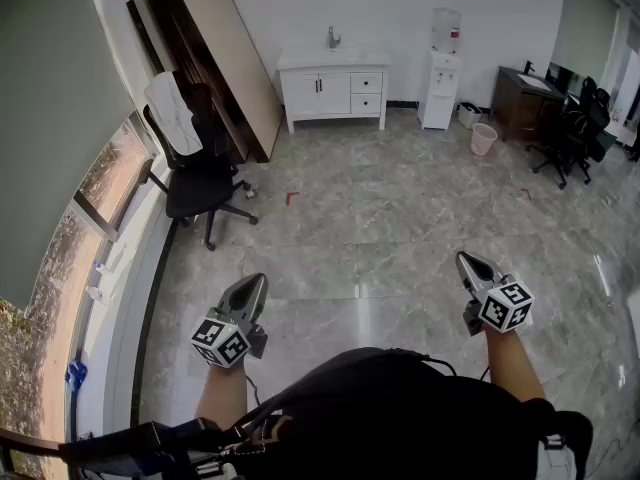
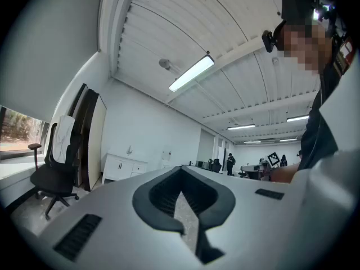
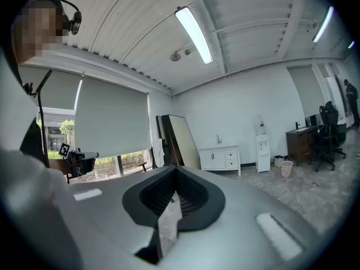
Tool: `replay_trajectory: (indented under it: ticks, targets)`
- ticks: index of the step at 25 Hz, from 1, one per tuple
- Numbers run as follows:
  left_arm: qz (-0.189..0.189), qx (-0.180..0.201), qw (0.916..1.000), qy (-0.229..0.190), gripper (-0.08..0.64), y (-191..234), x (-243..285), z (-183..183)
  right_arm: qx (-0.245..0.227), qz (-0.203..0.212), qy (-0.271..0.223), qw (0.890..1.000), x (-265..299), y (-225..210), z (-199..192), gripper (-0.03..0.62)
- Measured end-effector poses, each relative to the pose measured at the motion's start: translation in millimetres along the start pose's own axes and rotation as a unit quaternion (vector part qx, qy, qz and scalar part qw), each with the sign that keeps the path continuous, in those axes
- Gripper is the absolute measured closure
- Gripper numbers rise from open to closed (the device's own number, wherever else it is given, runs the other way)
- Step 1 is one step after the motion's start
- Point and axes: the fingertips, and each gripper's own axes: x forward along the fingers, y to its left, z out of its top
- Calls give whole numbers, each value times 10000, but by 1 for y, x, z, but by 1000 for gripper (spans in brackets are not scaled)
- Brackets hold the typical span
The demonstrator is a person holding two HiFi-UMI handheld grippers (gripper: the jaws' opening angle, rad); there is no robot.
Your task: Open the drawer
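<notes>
**Approach stage: drawer out of reach, both tools closed and empty.**
The white cabinet (image 1: pixel 333 86) stands against the far wall, well apart from the person, with two small drawers (image 1: pixel 366 92) on its right side. The left gripper (image 1: pixel 254 282) and right gripper (image 1: pixel 466 260) are held level, jaws together, nothing between them. Recommended: cross the floor and face the drawer front squarely. Part one gripper's jaws before reaching the handle, which is too small to make out from here, then pull straight back without twisting.
</notes>
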Motion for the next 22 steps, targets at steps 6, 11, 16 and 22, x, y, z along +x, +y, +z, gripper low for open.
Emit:
replay_trajectory:
  ticks: [6, 11, 16, 22]
  targets:
    - [-13, 12, 10000, 8, 566, 1, -1, 0, 19, -25, -12, 10000, 0, -1, 0, 594]
    - [-26, 21, 10000, 5, 566, -2, 4, 1, 51, -37, -24, 10000, -1, -5, 2, 594]
    - [-48, 44, 10000, 28, 566, -6, 7, 3, 102, -75, -68, 9999, -1, -9, 5, 592]
    - [-91, 69, 9999, 48, 566, -9, 15, 1, 82, -42, -92, 9999, -2, -13, 1, 592]
